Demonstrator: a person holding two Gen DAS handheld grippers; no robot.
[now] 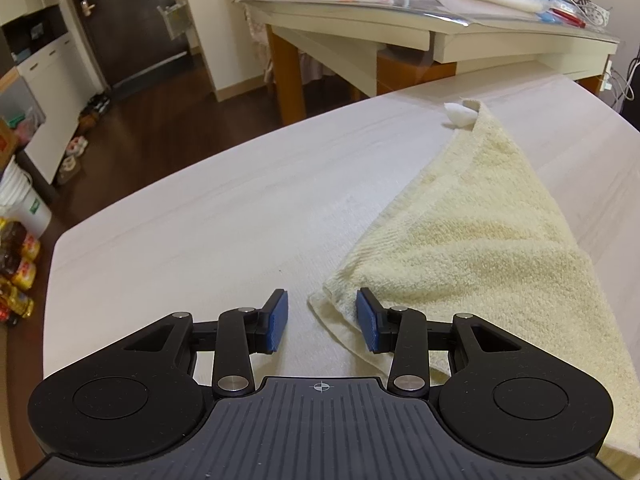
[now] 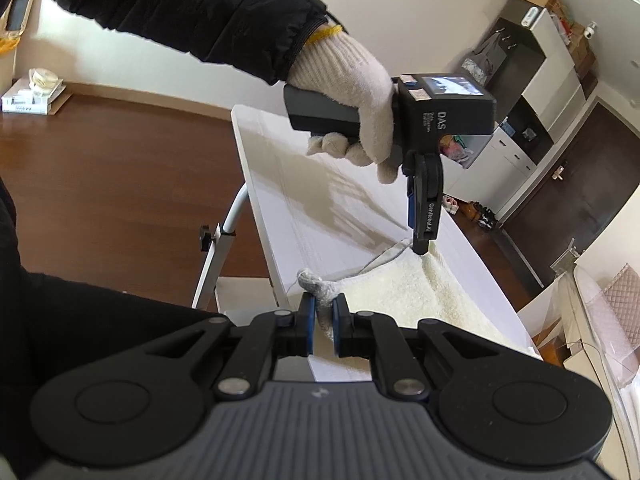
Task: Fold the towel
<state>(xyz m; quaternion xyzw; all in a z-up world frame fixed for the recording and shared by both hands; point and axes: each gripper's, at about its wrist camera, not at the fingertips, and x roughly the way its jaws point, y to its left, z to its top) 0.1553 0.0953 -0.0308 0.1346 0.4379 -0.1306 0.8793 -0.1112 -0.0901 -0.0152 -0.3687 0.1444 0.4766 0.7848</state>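
Towel: pale yellow terry-cloth towel (image 1: 492, 240) lies on the white wood-grain tabletop (image 1: 224, 216), folded into a rough triangle; its near-right part is cut off by the frame edge and the gripper body.
Landmark: all places given relative to the towel.
Left gripper (image 1: 322, 322): jaws spread wide, blue pads either side of the towel's near corner, right pad just touching the cloth, nothing clamped.
Right gripper (image 2: 323, 322): jaws closed tight on a bunched towel corner (image 2: 316, 284), which pokes up between the pads.
Gloved hand (image 2: 360, 100): white knit glove, black puffy sleeve (image 2: 180, 8), holding the left gripper's handle above the towel's far corner.
Writing: "DAS" on the handle block (image 2: 444, 108), "GenRobot.AI" down the finger arm; smaller print under DAS unreadable.
Hidden: towel's underside layers, fold count not clear.
Hard to make out: white lump (image 1: 460, 114) at the towel's far tip, blurred.
Behind towel: cream wooden table (image 1: 360, 32) with clear plastic sheets; clutter too small to name.
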